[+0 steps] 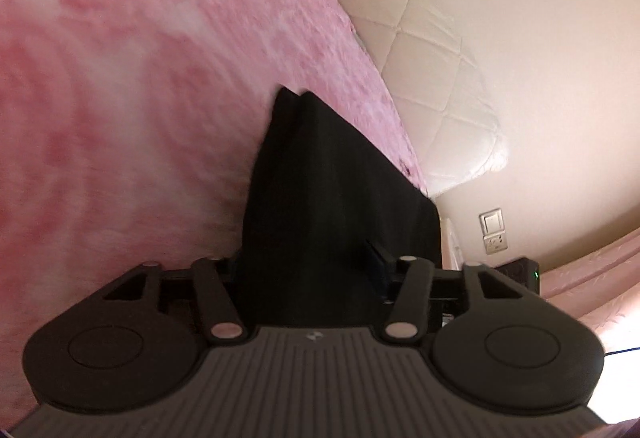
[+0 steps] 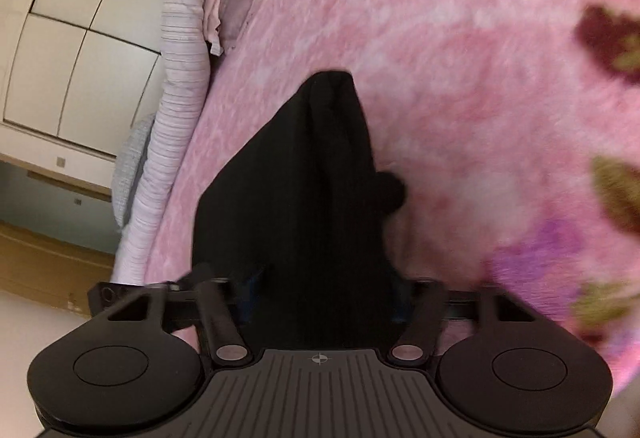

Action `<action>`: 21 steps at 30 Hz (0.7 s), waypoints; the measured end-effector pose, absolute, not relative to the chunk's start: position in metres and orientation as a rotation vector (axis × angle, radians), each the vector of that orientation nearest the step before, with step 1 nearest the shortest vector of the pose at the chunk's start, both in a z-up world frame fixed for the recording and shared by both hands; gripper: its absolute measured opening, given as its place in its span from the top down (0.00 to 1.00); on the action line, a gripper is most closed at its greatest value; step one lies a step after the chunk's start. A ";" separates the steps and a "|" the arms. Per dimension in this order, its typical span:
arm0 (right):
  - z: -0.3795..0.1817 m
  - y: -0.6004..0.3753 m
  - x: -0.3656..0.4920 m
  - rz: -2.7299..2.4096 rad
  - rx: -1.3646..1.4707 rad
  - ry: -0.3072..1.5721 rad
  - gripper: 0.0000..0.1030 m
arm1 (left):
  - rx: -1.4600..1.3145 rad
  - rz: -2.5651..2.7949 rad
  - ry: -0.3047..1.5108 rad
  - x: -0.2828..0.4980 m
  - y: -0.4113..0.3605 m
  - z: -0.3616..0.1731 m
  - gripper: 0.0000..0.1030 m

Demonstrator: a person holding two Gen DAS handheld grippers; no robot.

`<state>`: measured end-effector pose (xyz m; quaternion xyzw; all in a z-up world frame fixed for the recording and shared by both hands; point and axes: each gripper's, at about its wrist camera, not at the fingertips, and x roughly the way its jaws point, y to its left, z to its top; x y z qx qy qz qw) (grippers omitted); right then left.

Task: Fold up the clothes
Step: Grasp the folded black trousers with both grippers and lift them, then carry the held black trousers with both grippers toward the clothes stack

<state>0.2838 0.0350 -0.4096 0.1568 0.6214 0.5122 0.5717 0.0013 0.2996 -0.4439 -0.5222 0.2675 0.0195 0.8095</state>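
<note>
The left tool (image 1: 312, 266) points forward with its linkage arms drawn inward, and its fingers are almost wholly covered by the black fabric pinched between them. The right tool (image 2: 320, 294) matches it: arms angled in, fingers hidden, clamped on the same dark cloth.

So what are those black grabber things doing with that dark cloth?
A person is folding clothes with two hand-held grippers. The left gripper and the right gripper each seem to hold a bunch of black cloth, which hangs over the pink blanket. The fingers are mostly hidden by the cloth. It is not laid flat yet.
</note>
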 end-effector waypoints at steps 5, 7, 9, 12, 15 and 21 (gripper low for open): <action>-0.416 0.039 0.284 1.166 0.453 1.529 0.76 | -1.173 0.087 0.579 0.003 0.295 -0.439 0.79; -0.407 0.038 0.283 1.134 0.460 1.547 0.79 | -1.175 0.114 0.584 0.003 0.292 -0.426 0.82; -0.395 0.039 0.281 1.109 0.473 1.567 0.80 | -1.185 0.143 0.574 -0.004 0.289 -0.409 0.83; -0.365 0.045 0.275 1.128 0.503 1.600 0.81 | -1.208 0.191 0.537 -0.029 0.286 -0.372 0.83; -0.321 0.056 0.259 1.187 0.489 1.639 0.81 | -1.227 0.263 0.488 -0.070 0.278 -0.322 0.83; -0.229 0.090 0.201 1.373 0.397 1.752 0.81 | -1.252 0.480 0.375 -0.181 0.246 -0.212 0.83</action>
